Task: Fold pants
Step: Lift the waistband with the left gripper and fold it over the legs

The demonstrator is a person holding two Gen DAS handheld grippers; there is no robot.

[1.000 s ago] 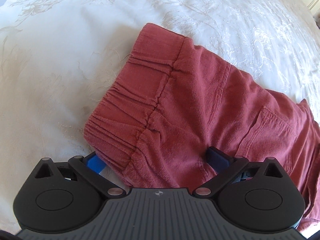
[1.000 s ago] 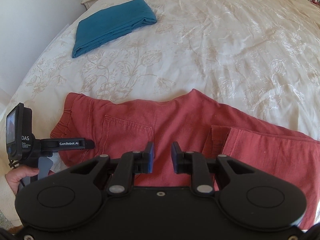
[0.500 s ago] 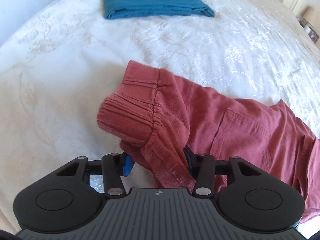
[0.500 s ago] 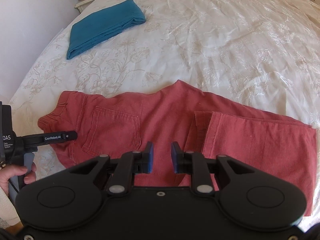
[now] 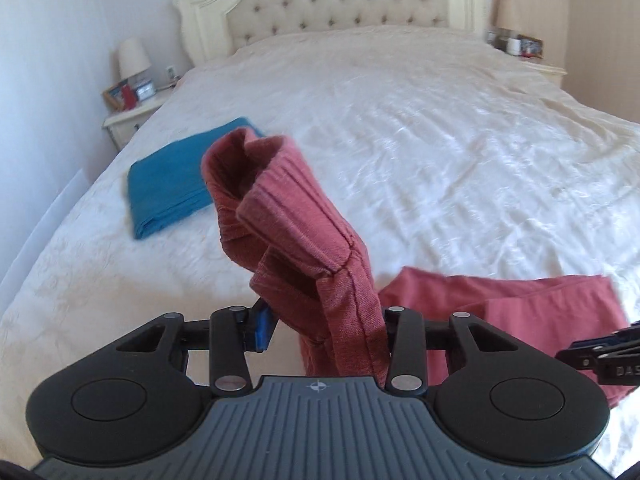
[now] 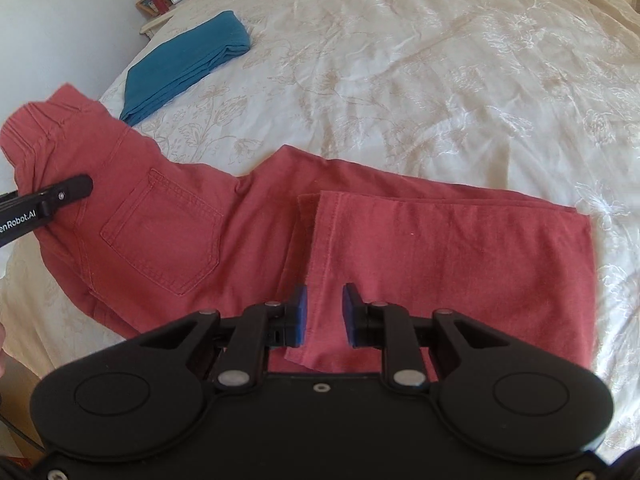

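Observation:
The red pants [image 6: 248, 232] lie across the white bedspread, with the leg ends folded over onto the thigh part at the right. My left gripper [image 5: 320, 326] is shut on the waistband [image 5: 280, 204] and holds it lifted off the bed; the waistband stands up bunched in front of the left wrist camera. My right gripper [image 6: 323, 314] hovers just above the folded leg hem [image 6: 316, 240], its jaws a little apart and holding nothing. The left gripper's body [image 6: 44, 204] shows at the left edge of the right wrist view.
A folded teal garment [image 6: 188, 64] lies on the bed [image 6: 440, 60] beyond the pants, near the left edge. A tufted headboard [image 5: 340, 4] and nightstands with lamps [image 5: 132, 60] stand at the far end.
My left gripper closed on the waistband and lifted it up off the bed, tilting its camera up toward the headboard. My right gripper stayed over the folded legs.

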